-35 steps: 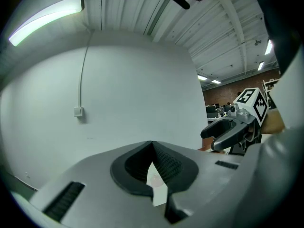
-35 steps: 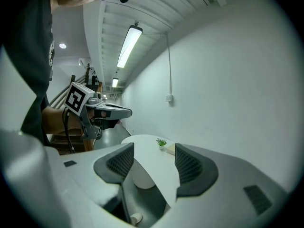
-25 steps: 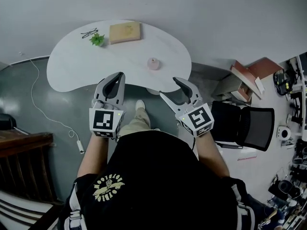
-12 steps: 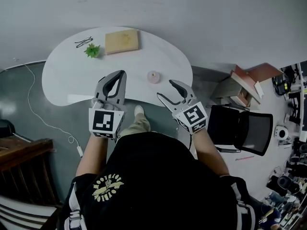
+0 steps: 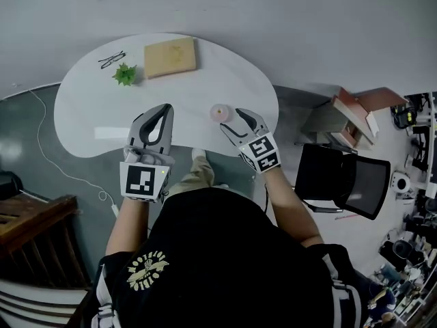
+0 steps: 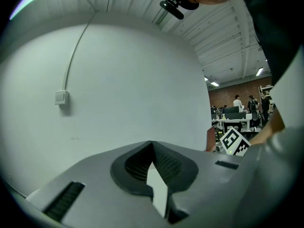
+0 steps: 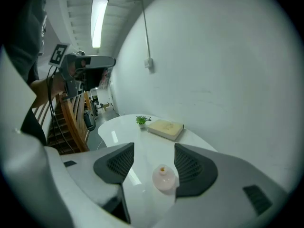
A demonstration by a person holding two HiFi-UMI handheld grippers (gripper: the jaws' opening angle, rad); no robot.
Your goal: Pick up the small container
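The small container [image 5: 218,112] is a round pale-pink pot with an orange spot on top, standing near the front edge of the white table [image 5: 89,108]. In the right gripper view the container [image 7: 164,178] stands on the table between the two dark pads, closer to the right one, and neither pad visibly touches it. My right gripper [image 5: 231,120] is open, reaching over the table edge right beside the container. My left gripper [image 5: 164,109] is shut with nothing in it, above the table's front edge to the left. In its own view the left gripper [image 6: 152,144] faces a bare wall.
At the back of the table lie a tan book [image 5: 171,57], a small green plant [image 5: 125,74] and a pair of glasses [image 5: 111,60]. A black office chair [image 5: 348,180] stands at the right, and a wooden staircase [image 5: 27,217] at the left. A white cable [image 5: 48,149] runs over the floor.
My right gripper has moved forward and left over the table edge, so its open jaws now flank the container. The left gripper has hardly moved.
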